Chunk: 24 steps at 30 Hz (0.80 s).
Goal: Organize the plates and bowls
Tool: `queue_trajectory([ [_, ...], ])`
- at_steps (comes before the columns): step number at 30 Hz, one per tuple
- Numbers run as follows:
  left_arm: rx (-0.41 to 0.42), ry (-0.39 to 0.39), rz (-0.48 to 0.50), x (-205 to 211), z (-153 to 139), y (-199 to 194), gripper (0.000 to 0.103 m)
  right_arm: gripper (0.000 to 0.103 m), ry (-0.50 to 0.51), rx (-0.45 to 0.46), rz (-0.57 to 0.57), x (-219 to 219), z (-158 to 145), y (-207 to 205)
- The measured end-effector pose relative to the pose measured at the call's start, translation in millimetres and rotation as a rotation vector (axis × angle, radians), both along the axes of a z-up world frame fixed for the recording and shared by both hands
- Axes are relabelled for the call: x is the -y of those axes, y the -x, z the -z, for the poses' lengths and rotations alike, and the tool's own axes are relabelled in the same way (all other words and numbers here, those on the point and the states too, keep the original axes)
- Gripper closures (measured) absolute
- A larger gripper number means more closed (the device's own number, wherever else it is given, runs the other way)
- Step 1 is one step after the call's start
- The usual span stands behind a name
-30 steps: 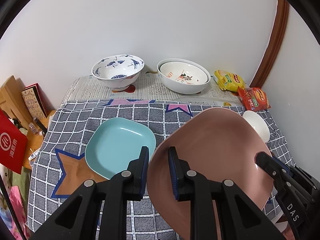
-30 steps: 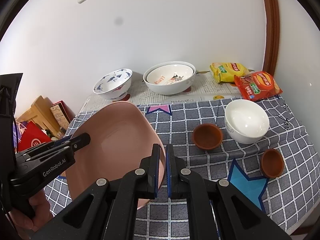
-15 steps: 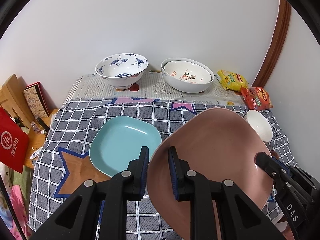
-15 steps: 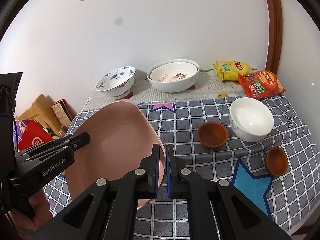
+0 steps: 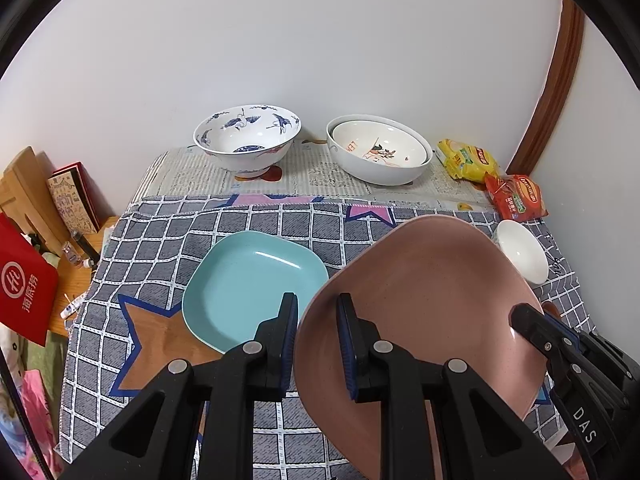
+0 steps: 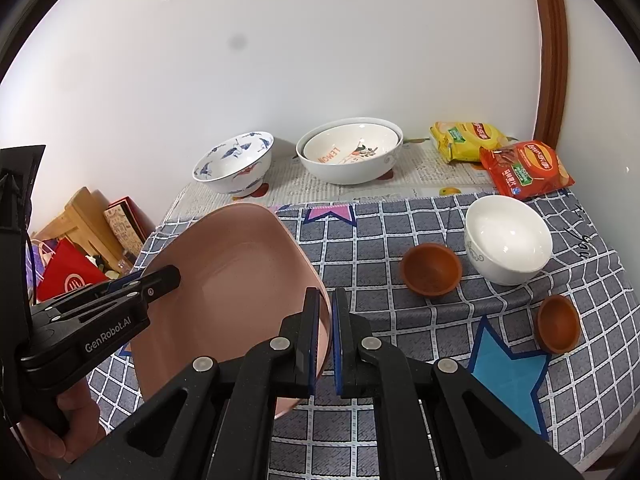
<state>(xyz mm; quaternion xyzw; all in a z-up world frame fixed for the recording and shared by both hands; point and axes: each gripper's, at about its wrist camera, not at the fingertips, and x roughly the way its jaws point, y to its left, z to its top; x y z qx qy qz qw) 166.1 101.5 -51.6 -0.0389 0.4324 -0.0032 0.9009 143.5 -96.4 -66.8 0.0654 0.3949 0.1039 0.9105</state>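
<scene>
pink, rounded-square plate (image 5: pixel 424 304) hung tilted above the checked worktop (image 6: pixel 420 320), each side rim clamped by left gripper (image 5: pixel 318 340) and right gripper (image 6: pixel 326 340) fingers. two grips likely steadied it for stacking on the teal square plate (image 5: pixel 248 284).

We hold the pink plate (image 5: pixel 420 300) tilted above the checked cloth (image 5: pixel 160 248), our left gripper (image 5: pixel 318 334) clamping its rim at six o'clock while our right gripper (image 5: pixel 524 318) bites the edge at four o'clock. The teal plate (image 5: pixel 248 280) lies flat on the cloth just at nine o'clock of the pink one. At twelve o'clock stand the blue-patterned bowl (image 5: pixel 248 136) and nested white bowls (image 5: pixel 380 152); a small white bowl (image 5: pixel 524 252) sits at two o'clock.
</scene>
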Motion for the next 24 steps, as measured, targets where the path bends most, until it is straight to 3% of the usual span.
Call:
queue_trajectory([
  [24,-0.009,0.006,-0.026,-17,6,-2,0.084,0.097,0.012,-0.010,-0.024,-14,8,-6],
])
